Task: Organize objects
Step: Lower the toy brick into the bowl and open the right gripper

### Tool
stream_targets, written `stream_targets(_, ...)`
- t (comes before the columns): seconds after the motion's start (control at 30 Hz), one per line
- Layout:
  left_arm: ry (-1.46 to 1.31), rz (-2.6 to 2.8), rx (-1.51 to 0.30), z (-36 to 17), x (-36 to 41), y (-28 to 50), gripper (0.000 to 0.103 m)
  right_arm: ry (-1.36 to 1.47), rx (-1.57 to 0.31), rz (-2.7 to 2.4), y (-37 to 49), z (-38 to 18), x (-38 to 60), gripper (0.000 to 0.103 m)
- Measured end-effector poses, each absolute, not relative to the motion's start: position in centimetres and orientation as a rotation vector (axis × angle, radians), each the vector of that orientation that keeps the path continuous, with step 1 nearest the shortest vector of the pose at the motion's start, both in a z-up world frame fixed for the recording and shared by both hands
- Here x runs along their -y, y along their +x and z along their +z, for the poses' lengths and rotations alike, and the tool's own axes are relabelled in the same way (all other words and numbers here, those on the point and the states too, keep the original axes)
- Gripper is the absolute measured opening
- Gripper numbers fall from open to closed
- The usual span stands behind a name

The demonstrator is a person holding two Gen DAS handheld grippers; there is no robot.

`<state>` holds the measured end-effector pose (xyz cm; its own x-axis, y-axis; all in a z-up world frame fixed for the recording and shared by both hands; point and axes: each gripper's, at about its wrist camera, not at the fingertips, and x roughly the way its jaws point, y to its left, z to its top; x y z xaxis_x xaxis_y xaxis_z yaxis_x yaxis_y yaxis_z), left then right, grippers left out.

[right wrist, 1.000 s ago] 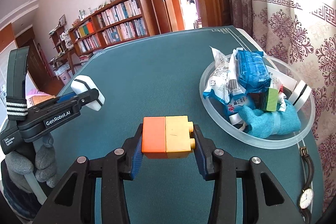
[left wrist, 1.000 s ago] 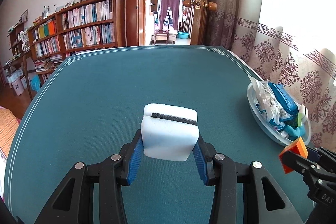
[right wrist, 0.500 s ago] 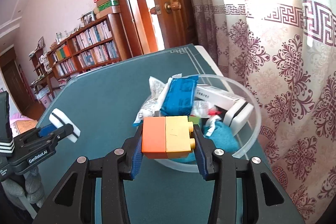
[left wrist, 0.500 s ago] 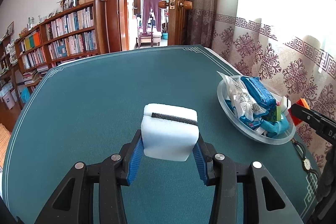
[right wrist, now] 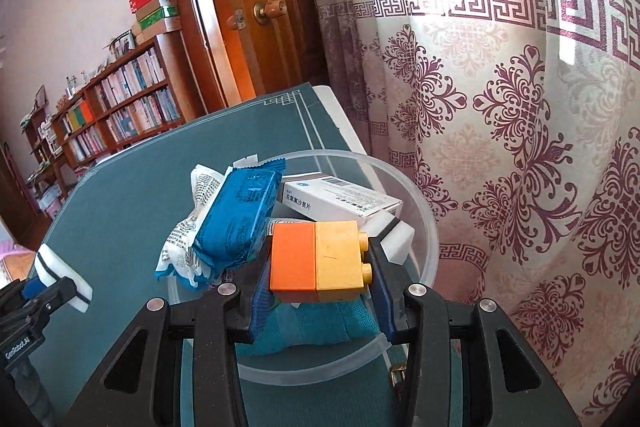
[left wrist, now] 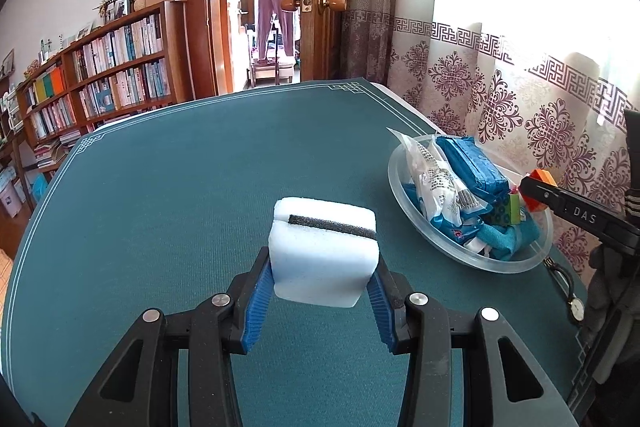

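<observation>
My left gripper (left wrist: 322,291) is shut on a white sponge with a black stripe (left wrist: 323,251), held above the green table, left of the clear bowl (left wrist: 440,245). My right gripper (right wrist: 320,281) is shut on an orange and yellow toy brick (right wrist: 318,261) and holds it over the clear bowl (right wrist: 418,203). The bowl holds a blue packet (right wrist: 236,223), a white medicine box (right wrist: 340,201), a teal cloth (right wrist: 320,325) and other items. The right gripper with the brick shows in the left wrist view (left wrist: 538,189) above the bowl's far side.
A wristwatch (left wrist: 570,297) lies on the table near the bowl's right. A patterned curtain (right wrist: 500,107) hangs close behind the bowl. Bookshelves (left wrist: 100,75) and an open door stand beyond the table's far edge. The left gripper with the sponge shows in the right wrist view (right wrist: 60,277).
My right gripper has carried the brick from the table's front to above the bowl. My left gripper has swung right toward the bowl, still holding the sponge.
</observation>
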<state>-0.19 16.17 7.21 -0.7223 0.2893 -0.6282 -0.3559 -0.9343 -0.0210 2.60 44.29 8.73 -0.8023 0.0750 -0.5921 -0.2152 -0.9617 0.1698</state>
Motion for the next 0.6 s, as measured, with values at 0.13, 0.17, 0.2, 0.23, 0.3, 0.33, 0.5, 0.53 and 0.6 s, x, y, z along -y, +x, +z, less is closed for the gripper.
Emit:
stream_targets(0.13, -0.932, 2.612, -0.153, 7.2, -16.7, -0.1, 0.047, -0.931, -0.316, 2.831, 2.3, 8.2, -44.0, 0.044)
stream_targets(0.17, -0.931, 2.607, -0.154, 7.3, -16.9, -0.1, 0.047, -0.927, -0.310, 2.835, 2.3, 8.2, -44.0, 0.044)
stream_targets(0.2, -0.931, 2.602, -0.153, 7.3, -17.0, -0.1, 0.047, -0.929, -0.312, 2.835, 2.4, 8.2, -44.0, 0.045)
stream_targets(0.23, -0.931, 2.597, -0.152, 7.3, -17.1, -0.1, 0.047, -0.930, -0.319, 2.833, 2.4, 8.3, -44.1, 0.045)
stream_targets(0.3, -0.930, 2.587, -0.156, 7.4, -17.4, 0.0, 0.047, -0.917, -0.332, 2.833, 2.7, 8.5, -44.1, 0.054)
stream_targets(0.33, -0.928, 2.583, -0.160, 7.4, -17.6, 0.0, 0.047, -0.908, -0.344, 2.835, 3.0, 8.6, -44.3, 0.057)
stream_targets(0.5, -0.924, 2.561, -0.175, 7.5, -18.6, 0.3, 0.047, -0.881, -0.367, 2.844, 4.1, 9.1, -44.9, 0.063)
stream_targets(0.53, -0.923, 2.555, -0.178, 7.5, -18.8, 0.4, 0.047, -0.878, -0.372, 2.844, 4.3, 9.1, -45.0, 0.063)
stream_targets(0.6, -0.920, 2.541, -0.182, 7.5, -19.2, 0.5, 0.047, -0.874, -0.377, 2.843, 4.7, 9.2, -45.2, 0.063)
